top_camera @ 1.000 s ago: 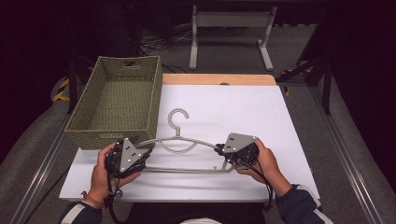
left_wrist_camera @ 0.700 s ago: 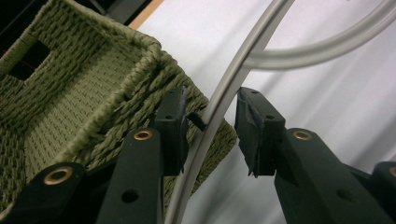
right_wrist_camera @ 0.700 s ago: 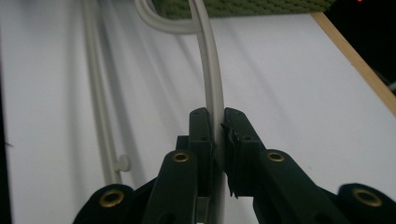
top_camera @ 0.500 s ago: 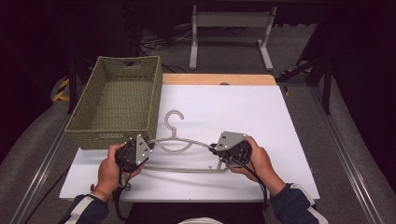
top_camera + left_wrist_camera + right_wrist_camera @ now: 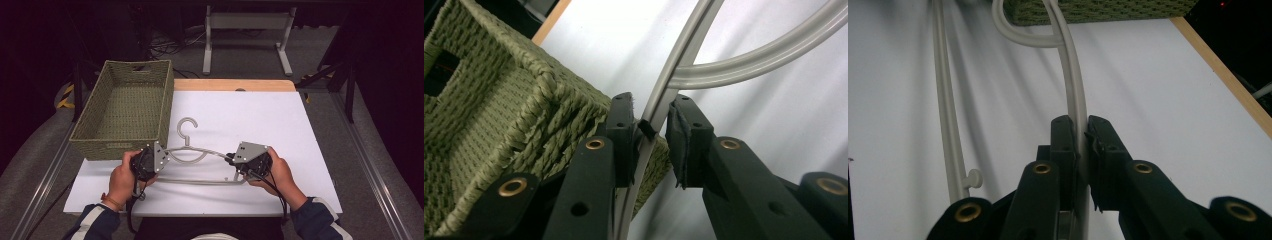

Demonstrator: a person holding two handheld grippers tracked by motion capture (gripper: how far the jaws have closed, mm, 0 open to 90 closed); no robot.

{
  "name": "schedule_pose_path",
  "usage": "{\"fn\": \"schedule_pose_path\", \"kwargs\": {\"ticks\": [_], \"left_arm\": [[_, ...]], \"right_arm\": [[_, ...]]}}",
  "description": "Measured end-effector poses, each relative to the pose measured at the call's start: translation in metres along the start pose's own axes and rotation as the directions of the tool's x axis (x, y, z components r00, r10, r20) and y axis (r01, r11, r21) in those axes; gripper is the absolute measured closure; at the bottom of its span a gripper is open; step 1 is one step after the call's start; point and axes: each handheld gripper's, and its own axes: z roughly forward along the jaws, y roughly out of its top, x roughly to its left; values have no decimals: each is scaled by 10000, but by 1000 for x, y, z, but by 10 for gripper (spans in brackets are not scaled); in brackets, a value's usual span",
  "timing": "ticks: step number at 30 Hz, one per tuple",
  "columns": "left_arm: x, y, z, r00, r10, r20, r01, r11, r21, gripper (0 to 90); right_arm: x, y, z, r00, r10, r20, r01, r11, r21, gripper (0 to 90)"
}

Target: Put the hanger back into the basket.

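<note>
Both grippers' fingers [image 5: 624,125] clamp the hanger [image 5: 200,152] beside the basket [image 5: 125,107].

A white table [image 5: 280,130] with a light wooden strip along its far edge carries two things. A green woven basket [image 5: 125,107] stands on its far left part, its near wall reaching past the left edge. Just right of the basket's near corner lies a pale grey clothes hanger [image 5: 197,160], hook toward the far side, its lower bar along the near edge.
</note>
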Motion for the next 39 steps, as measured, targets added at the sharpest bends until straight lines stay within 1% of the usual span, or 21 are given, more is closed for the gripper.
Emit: {"fn": "schedule_pose_path", "kwargs": {"ticks": [3,5,8,11,13,16,20,22,24,25,26,27,29,30,31,32,33,34,36,38,39], "left_arm": [[0,3,2,10000,-5,-36,5,10000,-24,741],[0,7,5,9998,19,183,-17,9999,-109,730],[-2,13,11,9995,251,203,-252,9997,49,686],[-3,15,12,9996,237,167,-239,9997,92,720],[-1,15,10,9994,177,292,-177,9998,5,743],[-3,16,9,9992,386,48,-386,9992,59,751],[-2,18,4,9995,301,-14,-301,9995,-2,758],[-1,18,1,9996,252,-97,-254,9995,-206,770],[2,20,-4,9998,203,-53,-205,9988,-446,774],[2,20,-4,9998,203,-53,-205,9988,-446,782],[2,20,-7,9999,111,-49,-113,9985,-530,782],[3,21,-9,10000,93,34,-91,9980,-622,791],[5,23,-11,10000,-67,40,70,9972,-748,801],[5,23,-11,10000,-67,40,70,9972,-748,806],[6,24,-12,9997,-141,179,158,9954,-946,806],[7,25,-13,9996,-231,141,244,9949,-977,810],[9,26,-12,9988,-380,313,412,9934,-1066,812],[10,26,-13,9973,-585,445,634,9909,-1185,813],[15,27,-12,9942,-919,556,985,9866,-1297,814],[19,28,-12,9899,-1227,712,1319,9810,-1421,814],[22,28,-13,9879,-1357,754,1461,9772,-1544,814]], "right_arm": [[1,1,-3,9998,-126,175,127,9999,-45,828],[0,1,-7,9996,-107,244,110,9999,-107,828],[0,1,-11,9997,-158,173,162,9996,-230,828],[0,2,-13,9994,-221,260,226,9996,-188,828],[-2,0,-14,9997,-126,205,132,9995,-302,828],[-3,-1,-15,9999,-53,164,59,9993,-380,827],[-4,-1,-18,9993,-64,375,86,9982,-590,810],[-6,-1,-23,9967,81,802,-4,9955,-949,714],[-7,-1,-26,9956,149,929,-46,9938,-1107,706],[-10,-2,-33,9927,331,1157,-159,9891,-1464,622],[-10,-2,-33,9927,331,1157,-159,9891,-1464,622],[-13,-3,-38,9873,639,1457,-380,9840,-1740,545],[-17,-6,-52,9776,1099,1795,-652,9691,-2380,479],[-17,-6,-52,9776,1099,1795,-652,9691,-2380,479],[-21,-9,-62,9683,1481,2010,-875,9553,-2825,420],[-24,-13,-72,9643,1639,2080,-926,9446,-3150,380],[-25,-16,-77,9623,1756,2077,-982,9365,-3367,360],[-27,-22,-83,9568,1987,2124,-1115,9250,-3632,310],[-29,-32,-87,9447,2370,2265,-1341,9098,-3928,250],[-29,-42,-89,9350,2834,2131,-1721,8881,-4261,219],[-30,-46,-89,9317,2953,2115,-1821,8835,-4315,199]]}}
